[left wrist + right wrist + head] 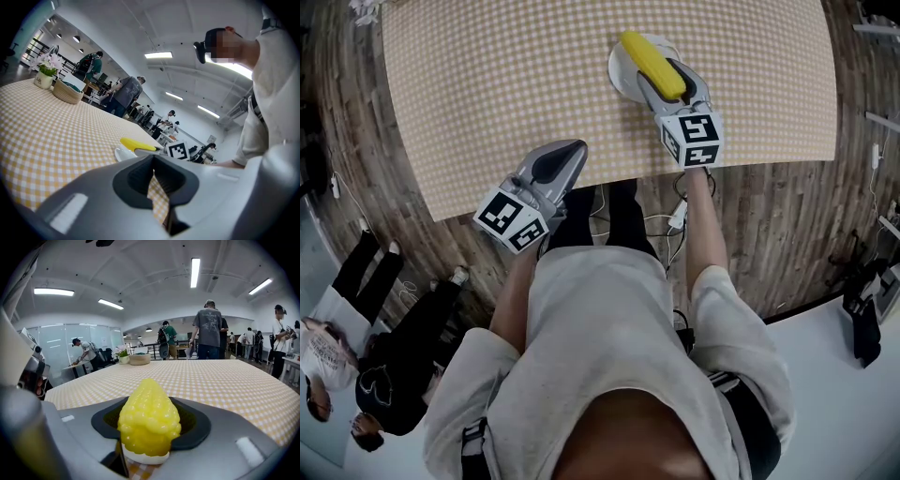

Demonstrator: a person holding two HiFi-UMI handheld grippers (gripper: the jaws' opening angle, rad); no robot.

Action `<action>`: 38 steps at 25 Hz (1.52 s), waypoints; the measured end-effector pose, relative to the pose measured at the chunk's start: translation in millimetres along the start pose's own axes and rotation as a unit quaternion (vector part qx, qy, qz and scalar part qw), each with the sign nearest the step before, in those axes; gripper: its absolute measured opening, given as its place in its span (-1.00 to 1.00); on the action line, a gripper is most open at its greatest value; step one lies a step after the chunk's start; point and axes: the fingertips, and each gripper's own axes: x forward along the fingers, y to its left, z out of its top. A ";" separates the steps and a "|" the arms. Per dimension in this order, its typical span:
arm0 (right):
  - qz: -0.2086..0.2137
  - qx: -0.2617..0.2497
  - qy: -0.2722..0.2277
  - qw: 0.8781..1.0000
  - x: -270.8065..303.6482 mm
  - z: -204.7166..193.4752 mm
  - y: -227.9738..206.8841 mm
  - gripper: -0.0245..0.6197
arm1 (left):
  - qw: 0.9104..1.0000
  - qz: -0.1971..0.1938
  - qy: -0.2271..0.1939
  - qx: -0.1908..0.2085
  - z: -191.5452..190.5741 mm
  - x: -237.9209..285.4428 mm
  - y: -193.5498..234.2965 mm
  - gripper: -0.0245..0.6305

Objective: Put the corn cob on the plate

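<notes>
Your right gripper's (150, 427) jaws are standing wide and pressing on the corn cob (149, 418) from both sides. The dark pads are cradling its thicker part. The cob is lying lengthwise along the jaws, with its tapered tip pointing away from you, so its long axis is following the line the gripper is pointing along.

In the head view the cob (652, 64) is running on a diagonal from near right to far left. It is hanging directly over the white plate (619, 67), and its tip is reaching past the plate's far rim. No view is showing whether the cob is touching the plate or only hovering just above it. I judge that the coming move is turning on a straight drop rather than any sideways shift, since the plate is already lying under the jaws.

Your left gripper (577, 150) is sitting at the near edge of the bench (487, 94), well apart from the plate. Its jaws are closed down to a thin slit and are gripping nothing, so the right hand is plainly the nearer one.

No brand or readable writing is showing anywhere. There is only the black-and-white square pattern on the marker cube (692, 139) and the yellow check of the cloth covering the bench.
</notes>
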 end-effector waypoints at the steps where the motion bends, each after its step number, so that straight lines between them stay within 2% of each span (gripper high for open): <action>1: 0.000 -0.006 0.007 1.000 1.6 -3.2 0.4 -0.15 | 1.000 0.000 -0.001 -0.001 -0.2 0.1 0.8 -0.90; 6: -0.006 -0.025 0.036 0.999 5.4 -16.3 -0.2 -0.15 | 1.000 0.002 -0.005 -0.001 0.3 -2.0 0.0 -0.90; 16: -0.016 -0.037 0.056 0.998 5.7 -28.6 -5.3 -0.14 | 1.000 0.000 -0.011 0.000 3.7 -1.8 -2.7 -0.90; 30: -0.033 -0.092 0.105 0.990 13.9 -48.6 -4.6 -0.14 | 1.000 -0.001 -0.017 -0.002 7.3 0.9 0.1 -0.90; 38: -0.029 -0.093 0.115 0.989 16.7 -49.4 -3.9 -0.14 | 1.000 -0.004 -0.020 -0.004 7.7 1.0 -1.0 -0.90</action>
